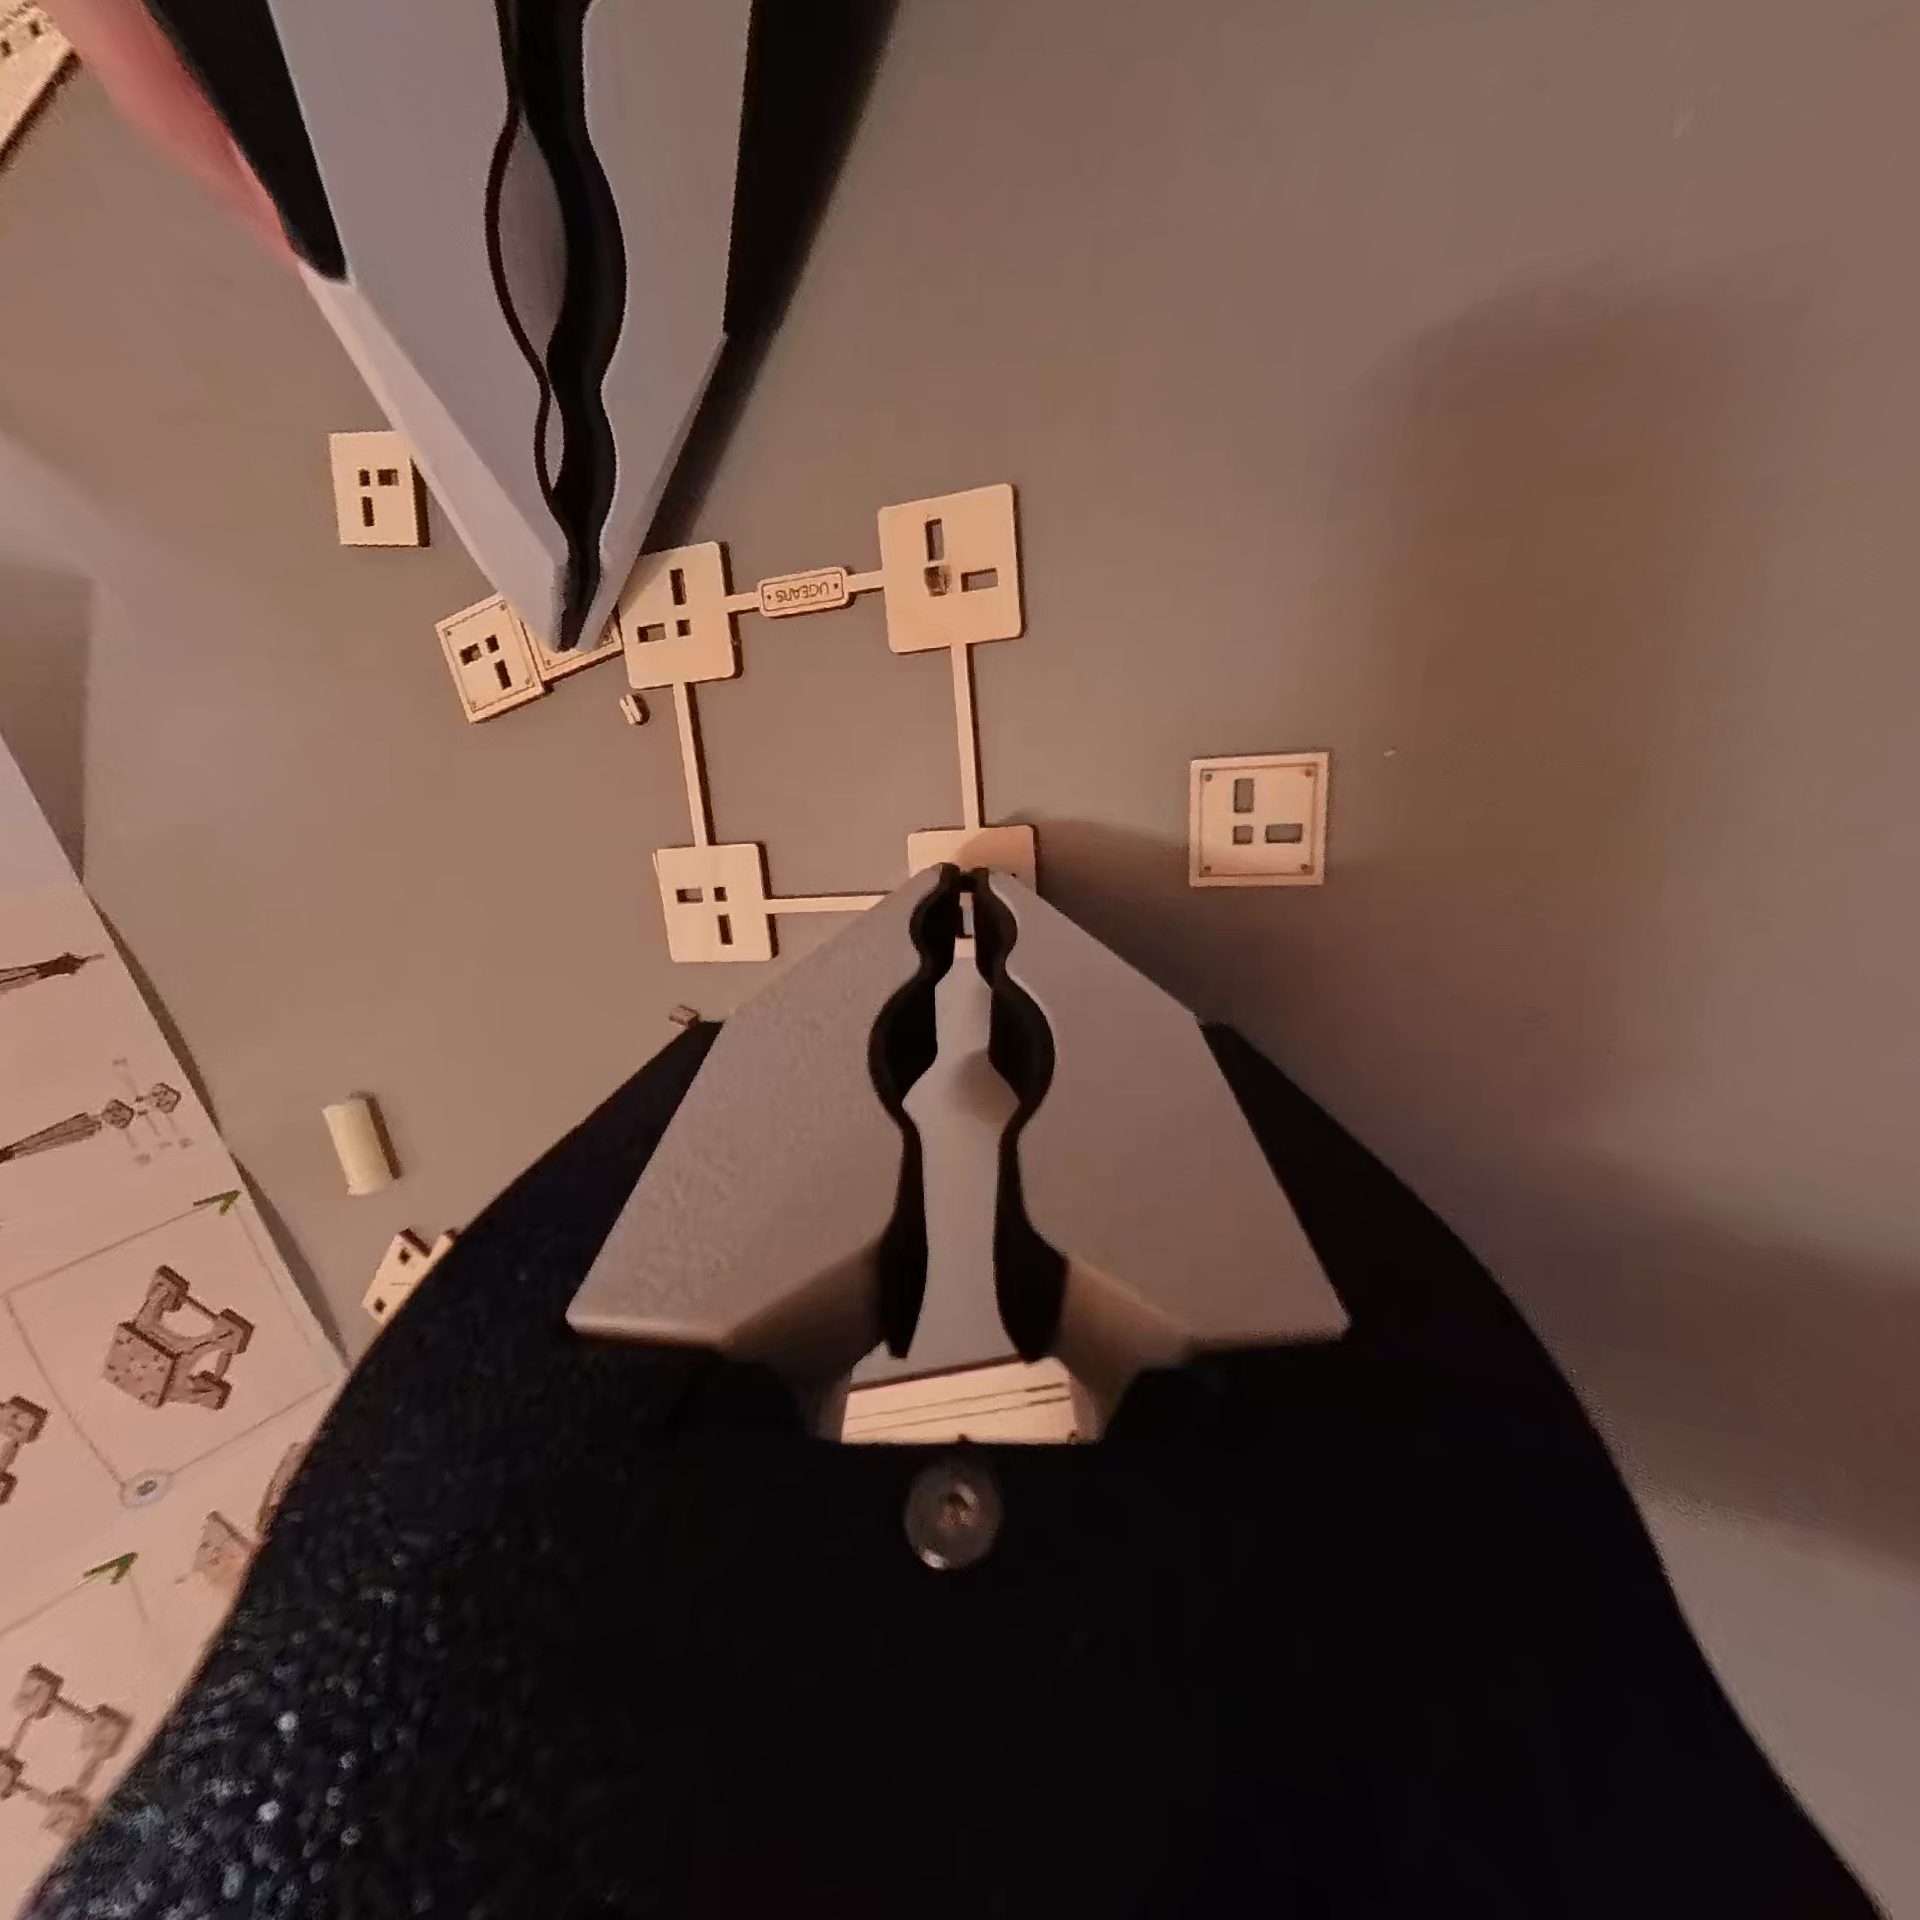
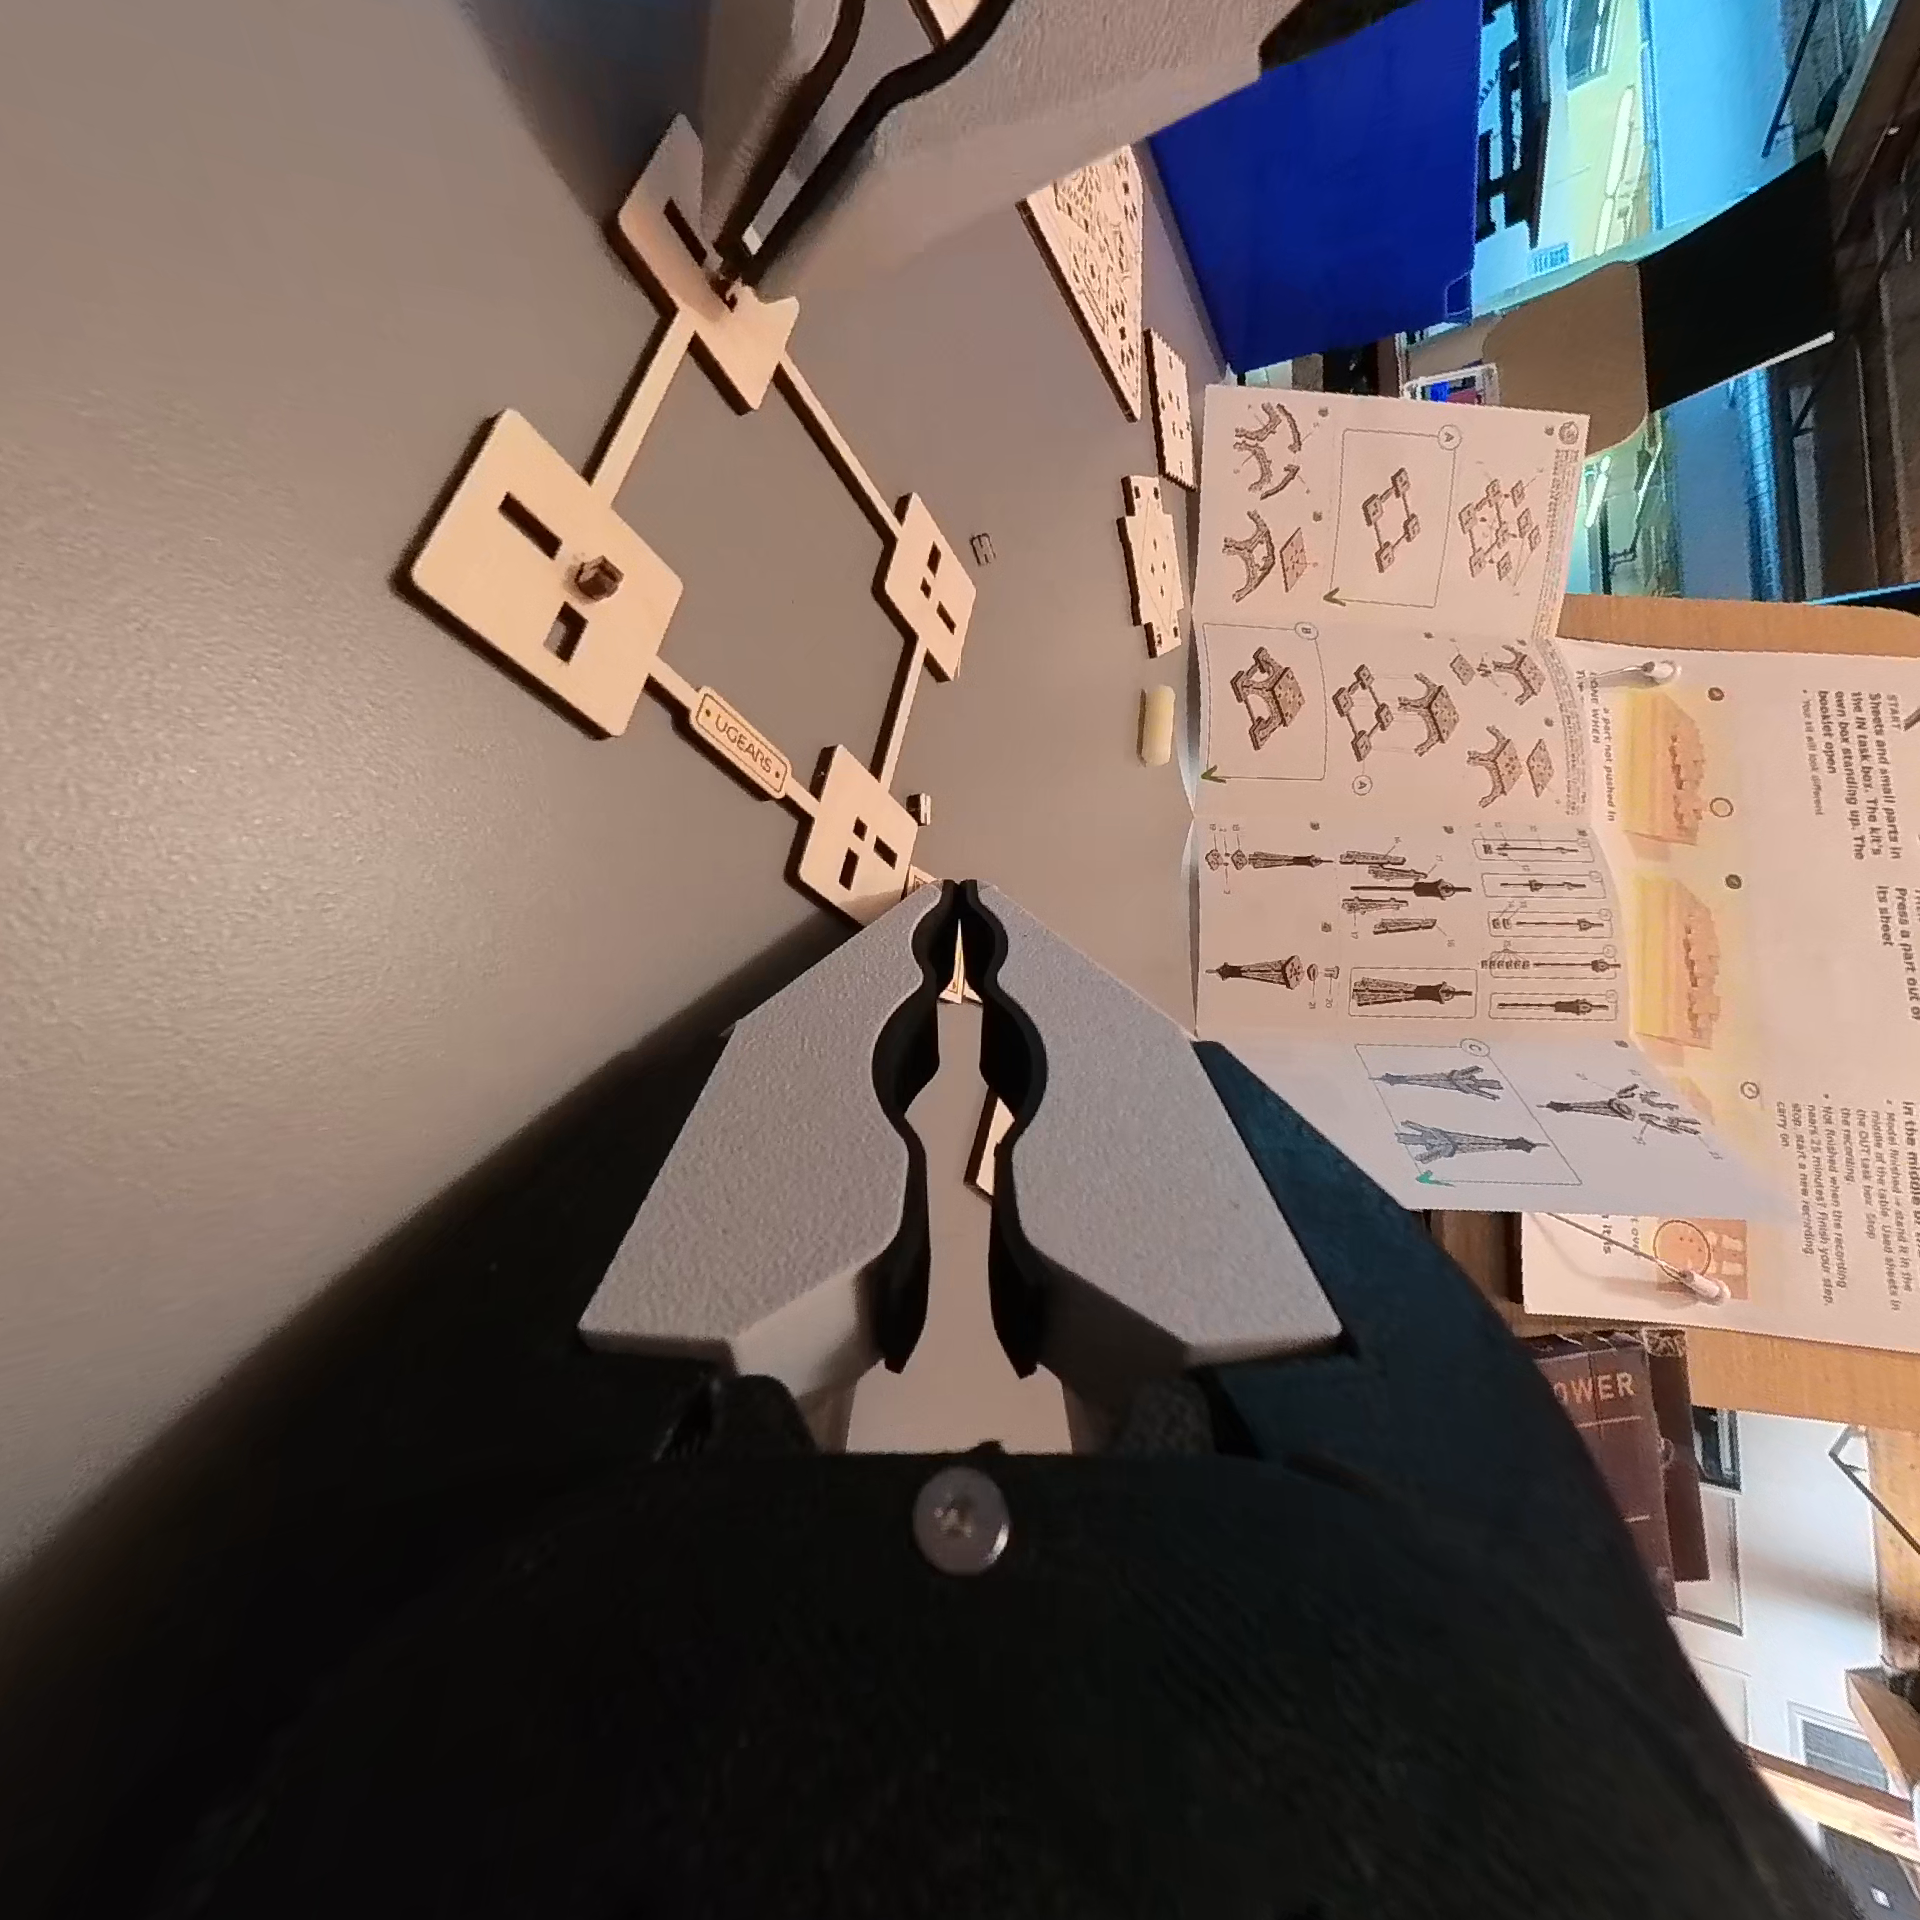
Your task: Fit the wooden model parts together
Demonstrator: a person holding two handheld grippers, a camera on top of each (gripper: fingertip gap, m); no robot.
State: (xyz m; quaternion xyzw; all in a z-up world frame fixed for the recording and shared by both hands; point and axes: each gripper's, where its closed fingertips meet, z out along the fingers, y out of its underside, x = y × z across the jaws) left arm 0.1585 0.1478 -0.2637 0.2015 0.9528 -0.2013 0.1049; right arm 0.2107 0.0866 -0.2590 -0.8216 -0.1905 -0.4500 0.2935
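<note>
A flat wooden frame (image 1: 831, 727) of four slotted squares joined by thin bars lies on the grey table. It also shows in the right wrist view (image 2: 540, 582), with a small peg (image 2: 594, 577) standing in its largest square. My left gripper (image 1: 961, 881) is shut on the frame's near corner square (image 1: 997, 844). In the right wrist view this gripper (image 2: 732, 268) comes in from the top. My right gripper (image 2: 956, 894) is shut on a small square wooden tile (image 2: 961, 977) beside the frame's opposite corner. It reaches in from the upper left in the left wrist view (image 1: 582, 623).
Loose slotted tiles (image 1: 1257, 819) (image 1: 379, 488) (image 1: 488, 660) lie around the frame. A pale cylinder (image 2: 1156, 724) and an open instruction booklet (image 2: 1382, 727) lie beside it. Wooden part sheets (image 2: 1101, 270) and a blue box (image 2: 1320, 208) sit farther off, near a cardboard panel (image 2: 1766, 935). My hands' fingertips stand some 9 cm from each other. The small peg (image 2: 594, 577) is about 5 cm from my left fingertips. Seen from the left wrist view (image 1: 997, 583) as well.
</note>
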